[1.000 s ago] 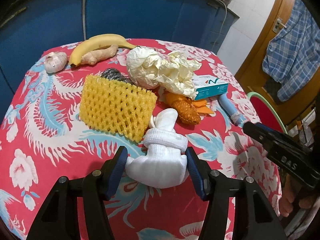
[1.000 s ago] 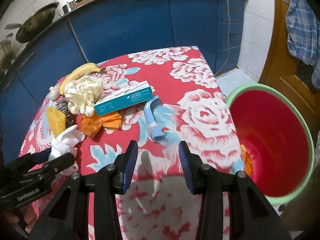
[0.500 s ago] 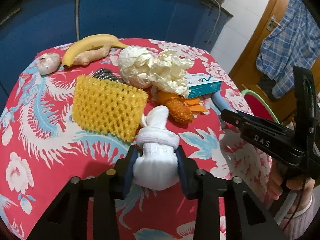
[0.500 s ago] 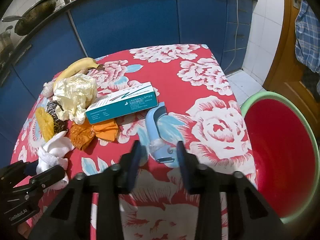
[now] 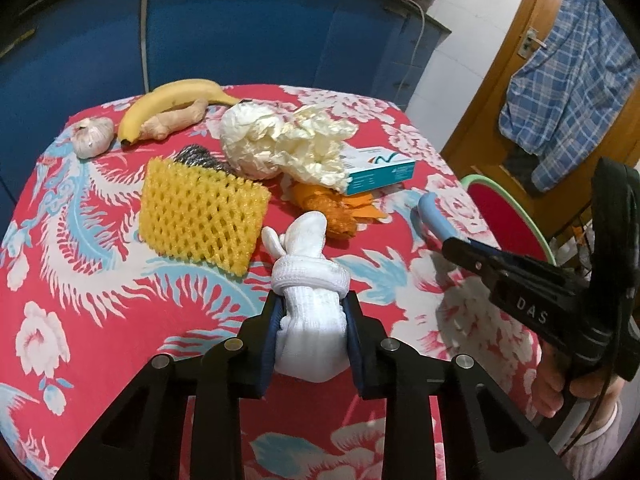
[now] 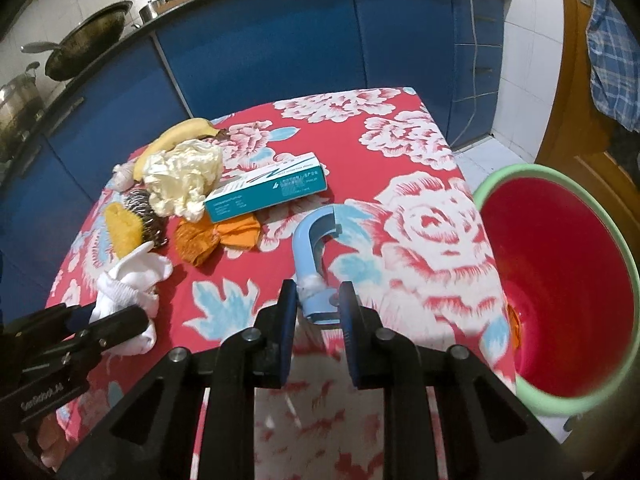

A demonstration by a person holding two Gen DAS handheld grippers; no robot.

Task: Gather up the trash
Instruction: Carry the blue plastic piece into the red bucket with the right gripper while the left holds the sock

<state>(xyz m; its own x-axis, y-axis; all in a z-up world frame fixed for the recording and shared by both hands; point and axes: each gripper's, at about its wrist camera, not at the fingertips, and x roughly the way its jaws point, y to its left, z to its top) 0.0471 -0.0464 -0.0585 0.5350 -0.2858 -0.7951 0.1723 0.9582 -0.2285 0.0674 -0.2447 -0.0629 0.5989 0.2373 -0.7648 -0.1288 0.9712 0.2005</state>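
My left gripper [image 5: 312, 316] is shut on a rolled white sock [image 5: 310, 280] that lies on the red floral tablecloth [image 5: 100, 264]; the sock also shows in the right wrist view [image 6: 132, 280]. My right gripper [image 6: 318, 300] is open with its blue pads on either side of the end of a light blue curved plastic piece [image 6: 310, 248] near the table's edge, not clamped on it. A red bin with a green rim [image 6: 560, 280] stands just right of the table.
On the table lie a yellow foam net [image 5: 200, 216], a crumpled cream bag [image 5: 288, 148], a teal box [image 6: 268, 192], orange wrappers [image 6: 212, 236], a steel scourer [image 5: 196, 158], a banana [image 5: 176, 98], ginger [image 5: 172, 120] and garlic [image 5: 94, 136]. Blue cabinets stand behind.
My left gripper has closed on the white sock. My right gripper has moved forward up to the blue plastic piece, its pads now flanking its end.
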